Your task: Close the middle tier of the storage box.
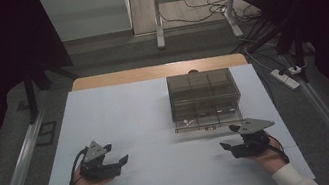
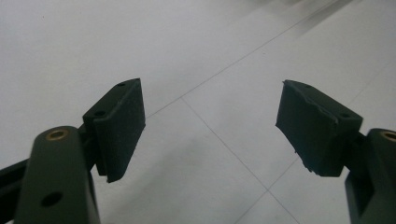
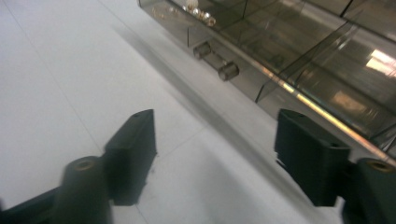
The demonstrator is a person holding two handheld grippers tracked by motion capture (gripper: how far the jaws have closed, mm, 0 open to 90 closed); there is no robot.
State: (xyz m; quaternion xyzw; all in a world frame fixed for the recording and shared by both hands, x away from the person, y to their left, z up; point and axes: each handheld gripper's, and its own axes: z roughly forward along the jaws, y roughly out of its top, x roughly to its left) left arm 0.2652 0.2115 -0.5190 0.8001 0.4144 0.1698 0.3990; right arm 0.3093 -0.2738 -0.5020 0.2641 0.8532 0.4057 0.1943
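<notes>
Smoked clear compartment box [image 1: 204,97] sits on surface [image 1: 120,115], just beyond right tool [image 1: 228,137]. Left tool [image 1: 118,153] well apart. Both tools gape, holding nothing.

the compartment box [image 1: 204,97] stood on the table [image 1: 120,110], toward its far right part. the drawer [image 1: 207,122] stuck out of the box on the near side, with small items [image 1: 189,120] in the drawer's left end. the right gripper [image 1: 234,140] lay just in front of the box, near its right corner. the left gripper [image 1: 117,153] lay well to the left of the box, nearer the table's front edge.
</notes>
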